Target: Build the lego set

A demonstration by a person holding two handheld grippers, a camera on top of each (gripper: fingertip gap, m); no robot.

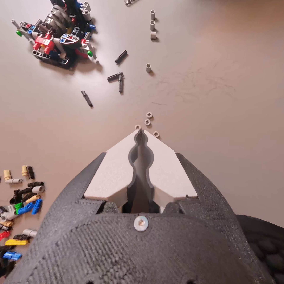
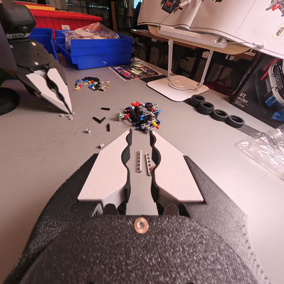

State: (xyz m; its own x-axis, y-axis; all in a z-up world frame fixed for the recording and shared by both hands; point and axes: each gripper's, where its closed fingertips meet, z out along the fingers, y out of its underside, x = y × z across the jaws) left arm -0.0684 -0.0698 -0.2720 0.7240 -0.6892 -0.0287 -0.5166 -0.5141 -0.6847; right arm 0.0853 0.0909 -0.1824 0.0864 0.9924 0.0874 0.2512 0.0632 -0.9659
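In the left wrist view my left claw [image 1: 140, 131] is closed to its tips, which sit down among four small grey bushes; the nearest bush [image 1: 138, 127] lies just beyond the tips, and I cannot tell whether anything is pinched between them. Far to the left stands the half-built model [image 1: 58, 38], with black pins [image 1: 115, 77] scattered between it and me, grey sleeves [image 1: 152, 23] far off in a row, and a heap of mixed connectors [image 1: 21, 199] near the left edge. In the right wrist view my right claw [image 2: 140, 132] stands wide open and empty above the bench [image 2: 207, 153], with two thin grey beams [image 2: 144, 163] lying between its fingers and the model [image 2: 142, 116] just beyond the tips. Tyres [image 2: 218, 113] line up to the right, near the instruction stand [image 2: 178, 86] and blue bins [image 2: 98, 49] far back. I judge the bushes light, hard and slippery, apt to skitter, so I would nip one across its rim; the beams are stiff and best gripped across their narrow sides at mid-length.
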